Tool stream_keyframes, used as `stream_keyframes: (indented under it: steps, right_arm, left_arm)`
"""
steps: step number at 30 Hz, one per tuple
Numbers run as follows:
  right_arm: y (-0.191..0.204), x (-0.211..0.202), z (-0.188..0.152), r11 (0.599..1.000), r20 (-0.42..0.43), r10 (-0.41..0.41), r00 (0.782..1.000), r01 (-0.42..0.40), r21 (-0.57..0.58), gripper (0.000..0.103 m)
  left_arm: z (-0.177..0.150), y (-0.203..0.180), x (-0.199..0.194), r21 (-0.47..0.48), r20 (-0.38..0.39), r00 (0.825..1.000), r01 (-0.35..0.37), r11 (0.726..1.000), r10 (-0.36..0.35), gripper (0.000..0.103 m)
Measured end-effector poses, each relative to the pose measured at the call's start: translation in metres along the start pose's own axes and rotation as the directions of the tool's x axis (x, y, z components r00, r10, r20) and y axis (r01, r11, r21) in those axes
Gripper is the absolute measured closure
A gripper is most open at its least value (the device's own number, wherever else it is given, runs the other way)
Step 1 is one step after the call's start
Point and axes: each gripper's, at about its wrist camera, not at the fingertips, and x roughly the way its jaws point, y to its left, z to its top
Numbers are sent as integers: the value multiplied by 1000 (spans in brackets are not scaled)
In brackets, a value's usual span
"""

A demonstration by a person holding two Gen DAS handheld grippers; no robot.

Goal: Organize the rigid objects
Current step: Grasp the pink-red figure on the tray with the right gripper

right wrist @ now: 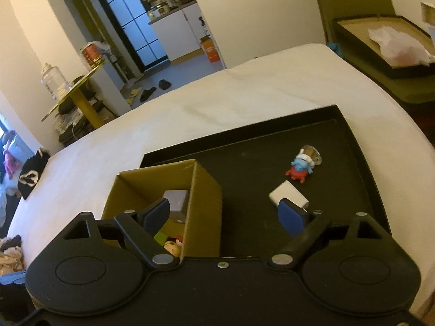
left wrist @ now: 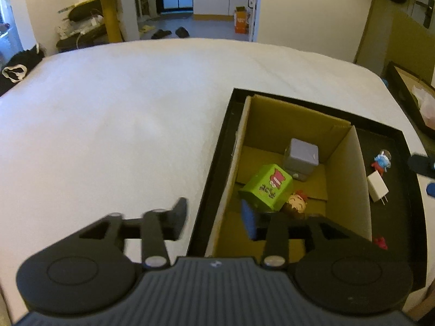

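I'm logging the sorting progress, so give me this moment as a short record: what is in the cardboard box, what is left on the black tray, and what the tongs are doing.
surface: white bed
cardboard box: grey cube, green box, doll head
black tray, loose: white charger, blue and red figure
left tongs: open, empty
right tongs: open, empty

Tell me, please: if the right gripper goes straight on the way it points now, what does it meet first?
Probably the white charger lying on the black tray. The open right gripper has empty jaws; depth is unclear.
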Motion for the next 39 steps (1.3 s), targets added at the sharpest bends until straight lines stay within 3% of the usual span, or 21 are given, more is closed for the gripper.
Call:
stream_keyframes:
  steps: [5,10,24,32,37,39]
  right_arm:
    - [-15,-1,-5,999,-12,-21,1000,21,41,12]
    - [-23,1,-8,997,-18,-56,998,57,47,11]
    - [-41,23,-34,990,-115,-74,991,86,109,3]
    - [-43,32,-52,975,-116,-154,981,170,144,3]
    - [-39,42,-59,978,-141,-156,978,173,119,7]
    - [-42,50,-61,975,-171,-160,972,182,124,14]
  left_arm:
    - [0,-4,-9,11,46,998,-31,999,30,29]
    - [-1,-13,-18,37,91,994,-59,998,56,17]
    - [0,-29,-19,82,91,991,-106,991,99,15]
    - [3,-34,-14,91,76,989,-130,987,123,15]
    - [5,-35,-10,96,60,990,-137,986,131,15]
    - [5,-34,-8,91,52,990,-133,987,128,15]
